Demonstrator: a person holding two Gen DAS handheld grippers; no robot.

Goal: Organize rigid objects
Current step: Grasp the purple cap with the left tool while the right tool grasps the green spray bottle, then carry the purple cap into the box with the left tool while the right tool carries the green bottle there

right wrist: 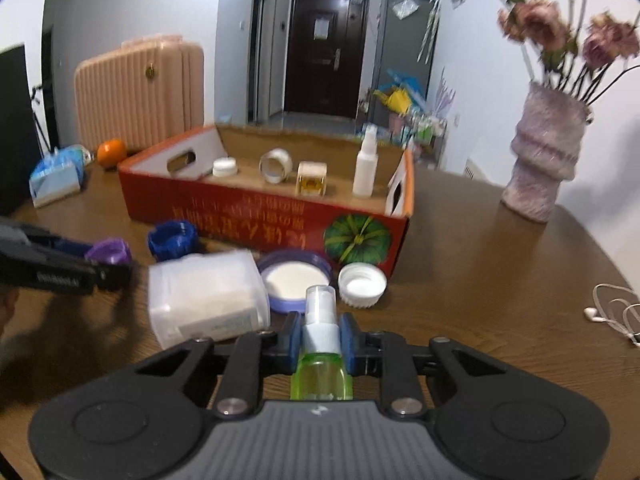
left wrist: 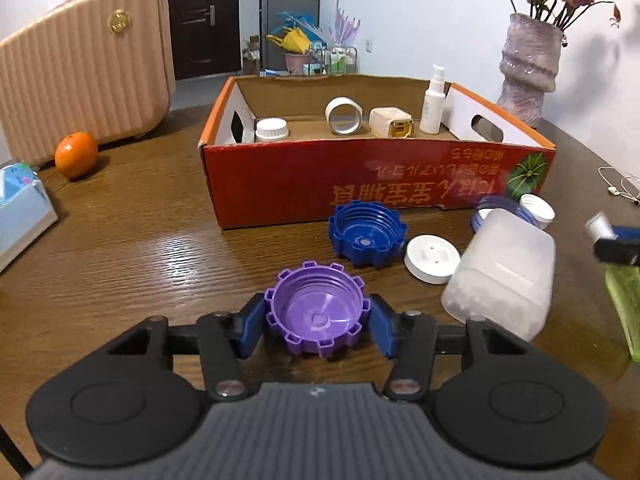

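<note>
Wooden table, dark door behind

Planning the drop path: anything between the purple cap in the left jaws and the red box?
Yes. The blue cap sits on the table directly between the purple cap and the front wall of the red box. That wall must also be cleared. The left gripper closes on the purple cap.
</note>
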